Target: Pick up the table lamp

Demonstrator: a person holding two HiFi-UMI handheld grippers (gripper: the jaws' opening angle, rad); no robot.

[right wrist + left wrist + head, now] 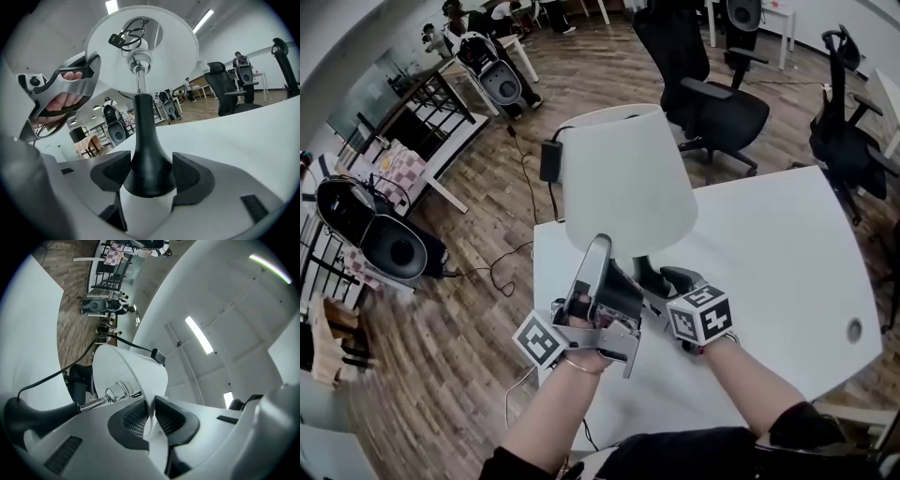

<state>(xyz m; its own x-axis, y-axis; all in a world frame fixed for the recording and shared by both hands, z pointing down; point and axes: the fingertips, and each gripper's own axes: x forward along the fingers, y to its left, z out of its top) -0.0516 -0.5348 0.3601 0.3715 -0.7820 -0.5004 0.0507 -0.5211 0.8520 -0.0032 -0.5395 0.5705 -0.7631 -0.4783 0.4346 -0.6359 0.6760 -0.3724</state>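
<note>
Closest, my left gripper (pixel 152 416) pinches the lampshade (pixel 131 376) rim, steadying the table lamp (pixel 623 178) on the white table (pixel 787 272); my right gripper (pixel 150 171) gapes astride its black base (pixel 143 140), ready to clamp.

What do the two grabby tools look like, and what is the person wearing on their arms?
Each tool is silver-grey with black ribbed pads and a white cube with black square markers: left tool, right tool. The sleeves are black, and a thin bracelet circles the left wrist.
</note>
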